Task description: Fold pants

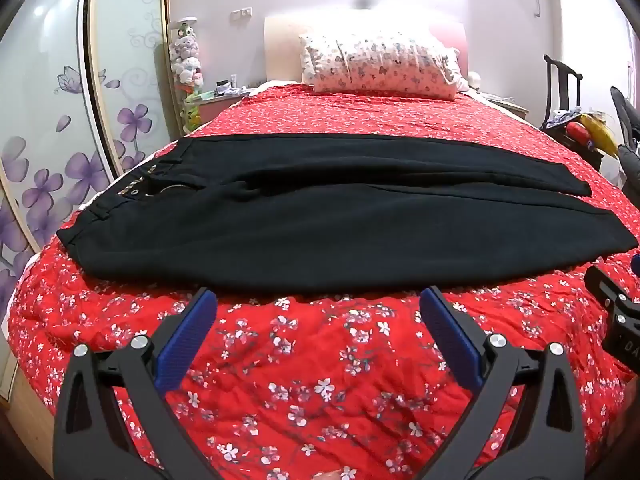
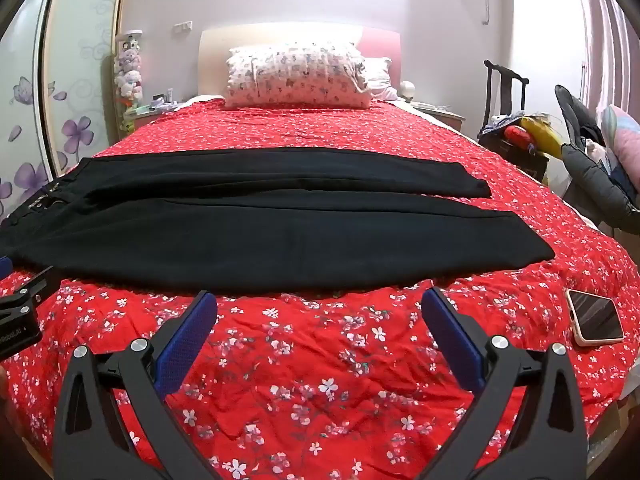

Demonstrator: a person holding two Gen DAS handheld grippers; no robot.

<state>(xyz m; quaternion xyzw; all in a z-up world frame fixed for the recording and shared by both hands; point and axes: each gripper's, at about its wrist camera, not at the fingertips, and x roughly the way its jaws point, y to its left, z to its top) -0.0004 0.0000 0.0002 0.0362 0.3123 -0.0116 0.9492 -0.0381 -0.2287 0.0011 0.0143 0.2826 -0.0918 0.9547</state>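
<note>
Black pants (image 1: 320,216) lie flat across the red floral bedspread (image 1: 304,380), waist at the left, both legs running to the right, one beside the other. The same pants (image 2: 272,220) fill the middle of the right wrist view. My left gripper (image 1: 318,300) hovers open just short of the near leg's edge, blue pads wide apart, nothing between them. My right gripper (image 2: 320,302) is open too, held the same way before the near hem side. Each gripper's black body shows at the edge of the other's view.
A phone (image 2: 596,318) lies on the bedspread (image 2: 320,380) at the right. A patterned pillow (image 2: 296,76) rests at the headboard. A wardrobe with purple flowers (image 1: 60,152) stands left. A dark chair with clothes and toys (image 2: 520,132) stands beside the bed at the right.
</note>
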